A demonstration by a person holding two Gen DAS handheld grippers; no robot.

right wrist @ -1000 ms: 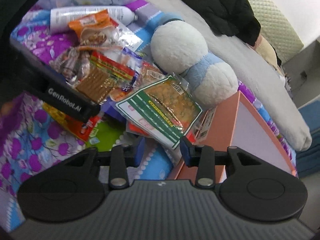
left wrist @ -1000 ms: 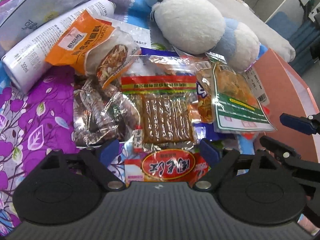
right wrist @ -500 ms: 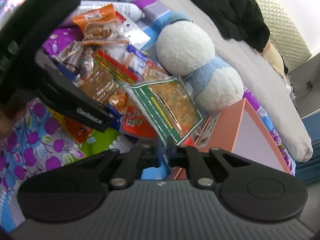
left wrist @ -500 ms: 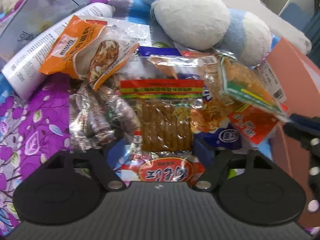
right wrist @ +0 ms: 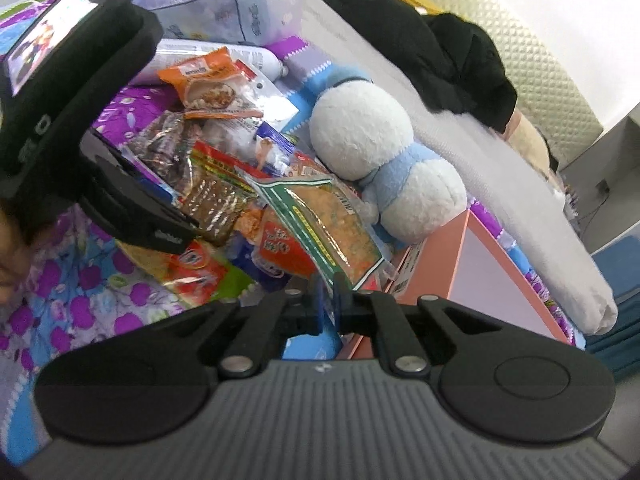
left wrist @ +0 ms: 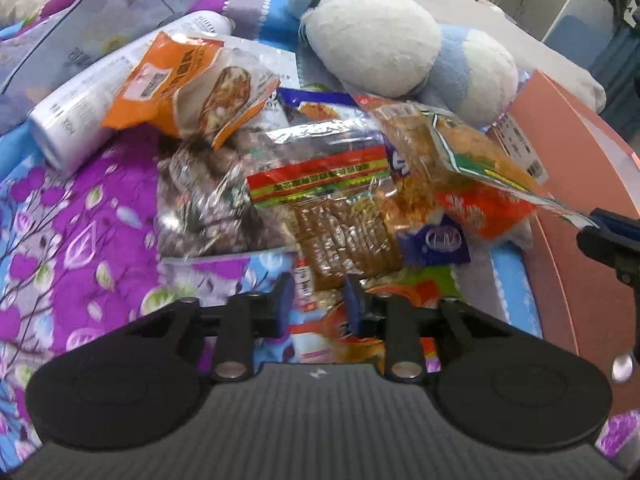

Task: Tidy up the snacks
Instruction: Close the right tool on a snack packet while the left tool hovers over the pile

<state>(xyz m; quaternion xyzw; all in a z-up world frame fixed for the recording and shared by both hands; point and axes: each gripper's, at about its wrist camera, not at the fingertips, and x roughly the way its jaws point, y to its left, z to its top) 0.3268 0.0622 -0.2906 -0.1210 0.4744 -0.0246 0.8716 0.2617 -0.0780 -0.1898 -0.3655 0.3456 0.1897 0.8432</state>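
While a heap of snack packets is spread over the purple flowered bedspread (left wrist: 80,216), the right gripper (right wrist: 329,304) is seen with its fingers pinched onto the near corner of the green-striped packet (right wrist: 332,220), which is lifted off the heap and slopes up from the pads toward the plush toy (right wrist: 360,140). A salmon-coloured box (right wrist: 440,276) is seen just beside that packet, on its right. The left gripper (left wrist: 318,308) is held low at the near edge of the heap, its blue pads set closely on either side of the lower end of the clear packet of brown strips (left wrist: 344,236); whether the pads actually press on it cannot be told, as the view is blurred there. An orange packet (left wrist: 160,84) is propped against a white bottle (left wrist: 80,108) at the far left.
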